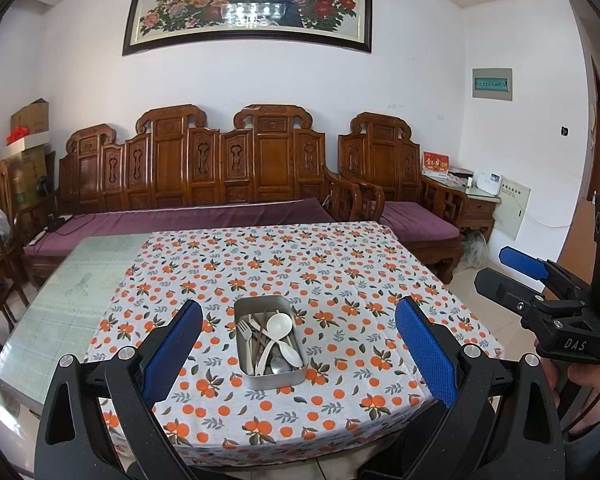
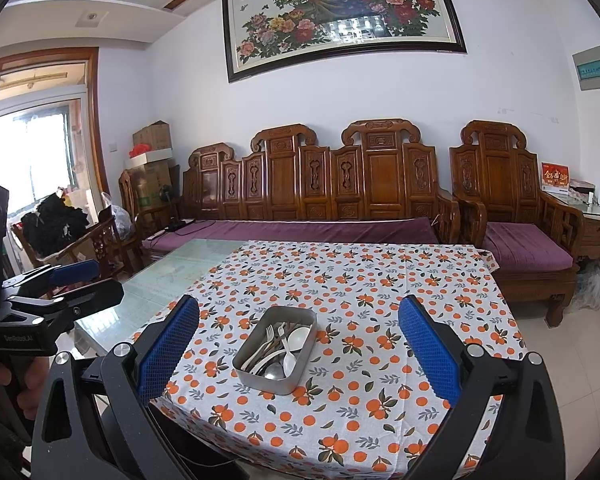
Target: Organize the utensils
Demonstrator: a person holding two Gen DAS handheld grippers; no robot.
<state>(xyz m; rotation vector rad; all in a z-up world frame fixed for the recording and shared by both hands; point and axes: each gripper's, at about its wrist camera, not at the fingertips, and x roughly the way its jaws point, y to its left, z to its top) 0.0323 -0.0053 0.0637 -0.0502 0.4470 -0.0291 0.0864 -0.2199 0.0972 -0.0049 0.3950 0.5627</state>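
Both jaws gape wide and empty: left hand-held gripper (image 1: 298, 356), right hand-held gripper (image 2: 300, 350). Tangled utensils (image 1: 269, 340) in the steel tin (image 1: 274, 376) could snag, dragging neighbours out.

1. Tin (image 1: 274, 380): dull brushed metal, matt.
2. Spoons (image 1: 281, 326): smooth white plastic; fork (image 1: 245, 330) likewise.
3. Tablecloth (image 1: 340, 272): printed cloth, matt, creased.
4. Table (image 1: 80, 280): bare part glossy glass.
5. Left hand-held gripper (image 1: 298, 344): matt black plastic; pads (image 1: 428, 346) blue, rough-textured.
6. Sofa (image 2: 376, 176): carved wood, polished; purple cloth cushions.
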